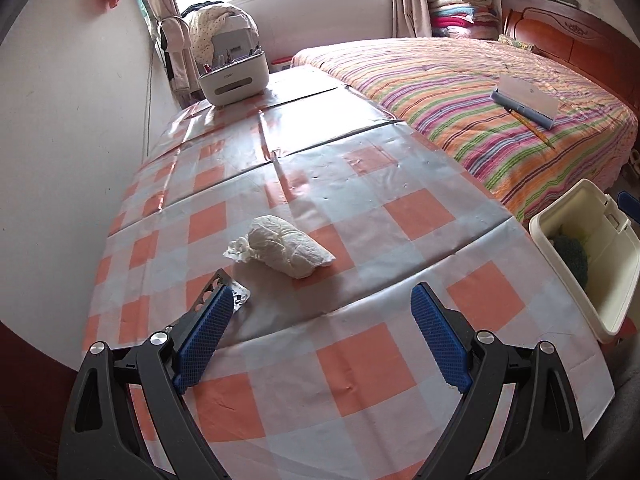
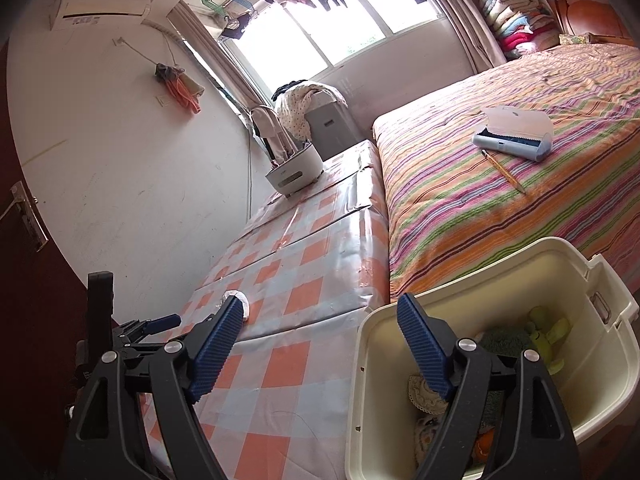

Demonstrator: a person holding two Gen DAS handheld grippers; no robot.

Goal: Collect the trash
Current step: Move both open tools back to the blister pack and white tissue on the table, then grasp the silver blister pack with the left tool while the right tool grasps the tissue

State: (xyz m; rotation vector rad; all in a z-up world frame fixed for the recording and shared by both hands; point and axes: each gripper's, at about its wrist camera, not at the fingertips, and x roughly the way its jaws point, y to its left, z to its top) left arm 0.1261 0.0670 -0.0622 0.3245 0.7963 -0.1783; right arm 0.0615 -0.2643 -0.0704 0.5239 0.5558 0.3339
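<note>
Here the tissue wad (image 1: pixel 286 250) lies on the checked surface (image 1: pixel 360 360), straight ahead of the left hand-held gripper (image 1: pixel 322 308), long axis slanting across its empty, wide-open jaws. The right hand-held gripper (image 2: pixel 320 320), also open and empty, hangs farther off by the bin (image 2: pixel 580 360).

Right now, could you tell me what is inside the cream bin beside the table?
The cream bin holds green and yellowish soft items; the right gripper covers its lower contents.

left gripper (image 1: pixel 322 300) wide, right gripper (image 2: pixel 320 312) empty
</note>
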